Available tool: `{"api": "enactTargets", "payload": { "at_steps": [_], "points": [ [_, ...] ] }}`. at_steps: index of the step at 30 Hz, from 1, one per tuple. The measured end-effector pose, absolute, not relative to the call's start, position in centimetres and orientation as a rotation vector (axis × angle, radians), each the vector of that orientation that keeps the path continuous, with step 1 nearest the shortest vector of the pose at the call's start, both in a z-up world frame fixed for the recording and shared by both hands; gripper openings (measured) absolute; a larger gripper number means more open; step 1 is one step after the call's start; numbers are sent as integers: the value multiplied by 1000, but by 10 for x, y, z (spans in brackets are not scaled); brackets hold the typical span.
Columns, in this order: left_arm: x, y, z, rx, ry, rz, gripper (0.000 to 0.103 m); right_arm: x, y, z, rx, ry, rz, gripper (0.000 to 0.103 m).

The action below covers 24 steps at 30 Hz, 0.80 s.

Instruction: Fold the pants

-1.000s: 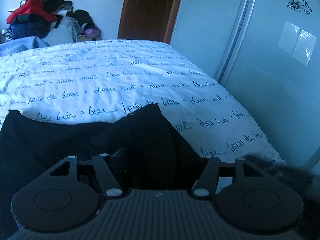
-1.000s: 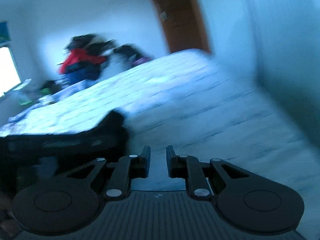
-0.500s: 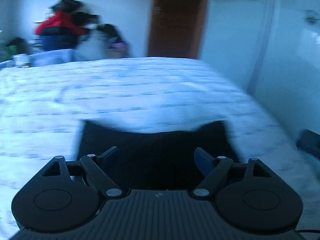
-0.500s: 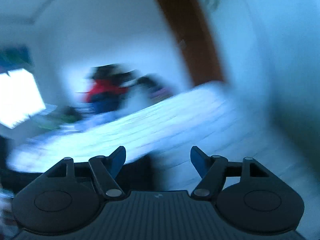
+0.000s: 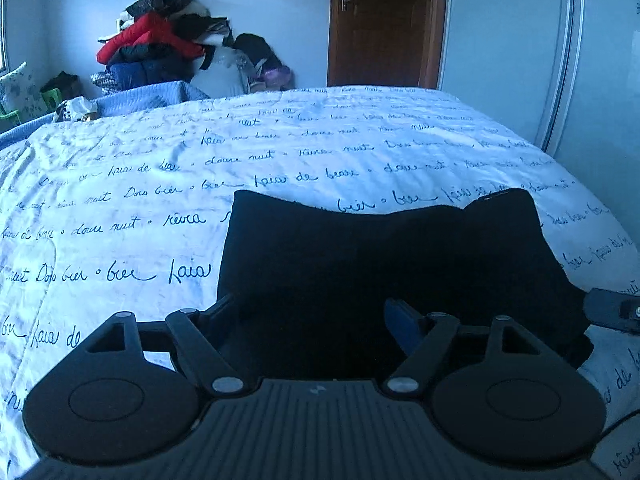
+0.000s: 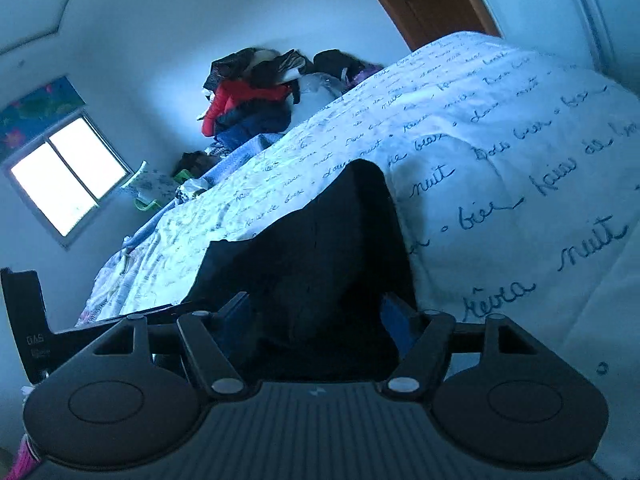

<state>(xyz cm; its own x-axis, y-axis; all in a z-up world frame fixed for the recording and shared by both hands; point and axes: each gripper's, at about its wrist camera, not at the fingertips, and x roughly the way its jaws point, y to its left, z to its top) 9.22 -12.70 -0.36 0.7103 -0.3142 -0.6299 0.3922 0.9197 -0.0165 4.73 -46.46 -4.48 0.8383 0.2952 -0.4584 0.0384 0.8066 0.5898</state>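
Bed [image 5: 280,152]: white, script-printed cover.
Room: clothes pile [image 5: 160,52] at 11 o'clock, door [image 5: 384,20] at 12.
Pants [image 5: 380,264]: black, folded flat.
Left gripper [image 5: 312,320]: spread wide, holding nothing.
Right gripper [image 6: 316,320]: spread wide, holding nothing.

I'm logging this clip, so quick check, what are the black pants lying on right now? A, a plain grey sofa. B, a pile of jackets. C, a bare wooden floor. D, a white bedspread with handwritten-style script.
D: the black pants lie on the white bedspread printed with dark cursive writing, in front of the open left claw; the pile of clothes sits beyond the bed, against the far wall.
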Motion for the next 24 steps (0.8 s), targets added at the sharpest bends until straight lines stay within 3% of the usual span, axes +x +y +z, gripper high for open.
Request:
{"api": "enactTargets", "payload": {
  "at_steps": [1, 3, 5, 6, 12, 18, 19, 24],
  "points": [
    [92, -127, -4, 118, 677, -391, 79, 48, -465, -46, 657, 559, 160, 70],
    [92, -128, -4, 112, 676, -382, 79, 53, -469, -52, 738, 544, 218, 57],
    [92, -129, -3, 111, 670, -378, 80, 62, -470, -60, 785, 559, 220, 15],
    [92, -129, -2, 112, 668, -378, 80, 65, -468, -63, 776, 563, 199, 9],
    [93, -125, 1, 106, 672, -401, 83, 45, -464, -49, 668, 525, 123, 7],
    [92, -128, -2, 144, 676, -399, 83, 48, -471, -55, 662, 619, 133, 10],
    [92, -126, 1, 137, 671, -404, 83, 46, -474, -50, 655, 604, 114, 15],
    [101, -130, 11, 130, 652, -402, 83, 64, -465, -4, 413, 524, 38, 16]
  ]
}}
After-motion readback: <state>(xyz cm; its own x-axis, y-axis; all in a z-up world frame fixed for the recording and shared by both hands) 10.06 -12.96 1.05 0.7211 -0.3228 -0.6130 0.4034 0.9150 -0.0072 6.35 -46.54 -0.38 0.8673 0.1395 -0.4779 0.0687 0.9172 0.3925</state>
